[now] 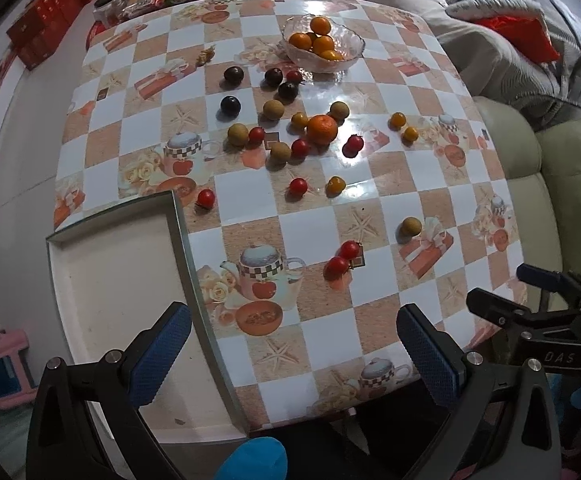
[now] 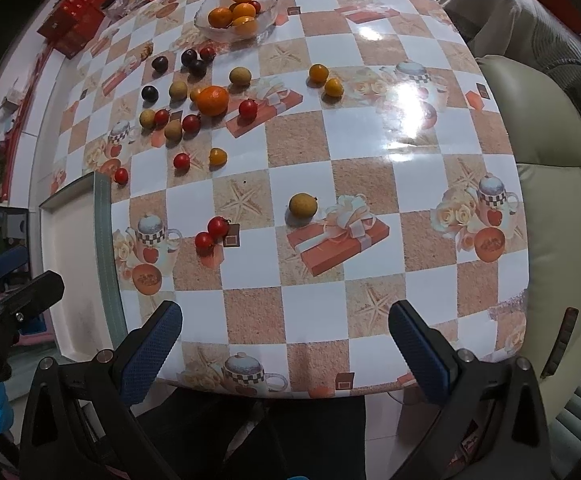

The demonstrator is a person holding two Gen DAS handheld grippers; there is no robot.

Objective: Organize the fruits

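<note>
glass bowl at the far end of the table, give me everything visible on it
The glass bowl is clear, shallow and wavy-rimmed, with a textured wall. It stands upright on the checked tablecloth, far from both grippers. It holds several small orange fruits heaped together; the right wrist view also shows one small red fruit among them. No loose fruit touches it.

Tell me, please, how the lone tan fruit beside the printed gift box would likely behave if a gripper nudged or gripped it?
The tan fruit looks round and sits free on the glossy tablecloth, so a nudge would probably send it rolling. It is small against the open jaws, so likely light. Its smooth, curved skin may slip unless gripped squarely.
</note>
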